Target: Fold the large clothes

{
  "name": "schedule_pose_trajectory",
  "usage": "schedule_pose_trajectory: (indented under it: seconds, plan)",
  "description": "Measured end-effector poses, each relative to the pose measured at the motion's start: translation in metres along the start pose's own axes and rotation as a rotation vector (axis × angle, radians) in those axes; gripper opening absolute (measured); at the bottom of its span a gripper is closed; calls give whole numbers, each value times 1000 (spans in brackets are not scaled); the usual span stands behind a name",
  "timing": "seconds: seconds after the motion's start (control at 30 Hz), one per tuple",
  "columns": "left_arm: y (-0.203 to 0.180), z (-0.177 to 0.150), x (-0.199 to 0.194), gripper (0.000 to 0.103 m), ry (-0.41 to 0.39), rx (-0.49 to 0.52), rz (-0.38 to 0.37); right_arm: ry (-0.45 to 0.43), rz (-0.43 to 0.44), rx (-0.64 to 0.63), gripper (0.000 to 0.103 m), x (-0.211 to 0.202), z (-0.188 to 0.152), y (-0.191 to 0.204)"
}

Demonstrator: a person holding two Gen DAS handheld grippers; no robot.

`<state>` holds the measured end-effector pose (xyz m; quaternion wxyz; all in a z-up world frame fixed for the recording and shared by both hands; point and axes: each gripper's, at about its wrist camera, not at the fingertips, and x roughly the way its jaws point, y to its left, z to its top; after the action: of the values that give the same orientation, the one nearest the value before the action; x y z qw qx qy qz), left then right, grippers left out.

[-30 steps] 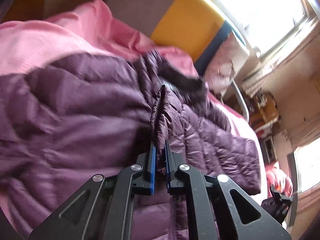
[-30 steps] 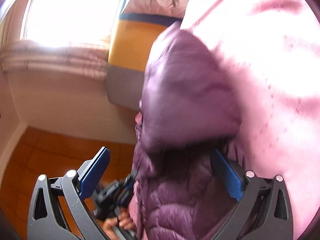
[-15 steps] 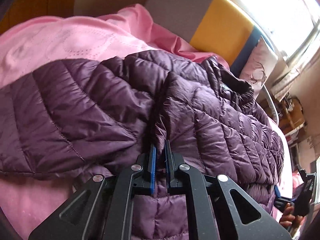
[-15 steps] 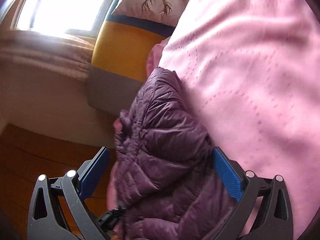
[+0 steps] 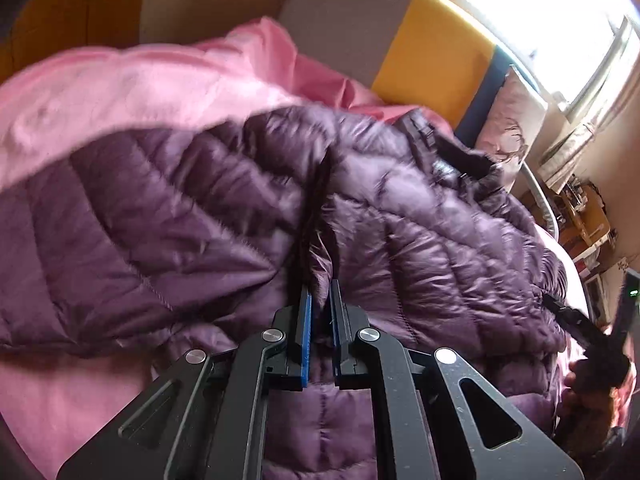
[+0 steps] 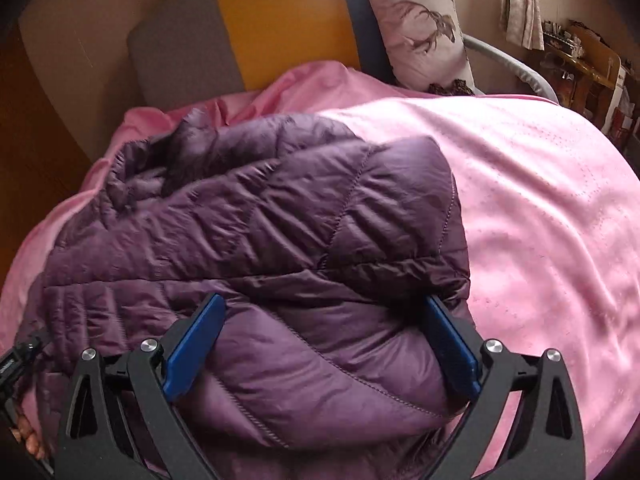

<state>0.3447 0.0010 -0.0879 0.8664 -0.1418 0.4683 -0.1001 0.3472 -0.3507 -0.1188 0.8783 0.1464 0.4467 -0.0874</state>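
On the pink bedspread (image 6: pixel 540 208), the left gripper (image 5: pixel 320 304) pinches a fold of the purple puffer jacket (image 6: pixel 280 220) while the right gripper (image 6: pixel 324 344) gapes wide, straddling its bulk.

No legible text, brand or number anywhere I can see. A small dark tag near the jacket (image 5: pixel 400 216) collar is too blurred to read. The pillow (image 6: pixel 416 28) carries only a deer drawing.
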Motion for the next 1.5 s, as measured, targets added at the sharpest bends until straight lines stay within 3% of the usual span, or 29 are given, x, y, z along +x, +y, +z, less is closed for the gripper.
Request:
schedule_pose_trajectory:
  seconds: [0.1, 0.2, 0.33, 0.43, 0.47, 0.53, 0.7, 0.83, 1.03, 1.2, 1.27, 1.33, 1.37, 1.5]
  plan:
    - [2, -5, 10, 7, 0, 2, 2, -46, -52, -42, 100, 11, -8, 9]
    - [-3, -9, 14, 8, -21, 20, 23, -39, -80, -58, 101, 17, -7, 12]
    - [8, -9, 4, 11, -3, -52, -25, -30, -89, -58, 101, 13, -3, 13]
    - [19, -15, -24, 41, -28, -99, -34, -38, -86, -59, 101, -6, -7, 16]
    - [25, -18, -33, 58, -48, -125, -39, -54, -68, -53, 101, -16, -10, 18]
    - [41, -26, -53, 65, -96, -185, -42, -81, -46, -65, 101, -35, -20, 27]
    - [106, -51, -90, 65, -132, -383, -33, -53, 64, -169, 101, -64, -58, 68]
    - [183, -76, -125, 65, -193, -578, 40, -20, 132, -274, 101, -73, -95, 102]
    - [282, -100, -180, 65, -316, -829, 120, -20, 115, -363, 101, -76, -134, 133]
    - [341, -108, -205, 65, -401, -993, 85, -19, 104, -350, 101, -76, -151, 141]
    - [350, -106, -207, 65, -418, -1013, 69, -17, 107, -341, 101, -74, -153, 138]
    - [352, -99, -207, 41, -413, -992, 88, -20, 109, -334, 101, -71, -150, 136]
    - [348, -94, -207, 19, -398, -963, 93, -23, 108, -333, 101, -70, -151, 136]
    - [309, -72, -218, 16, -439, -780, 45, -29, 103, -329, 101, -69, -153, 136]
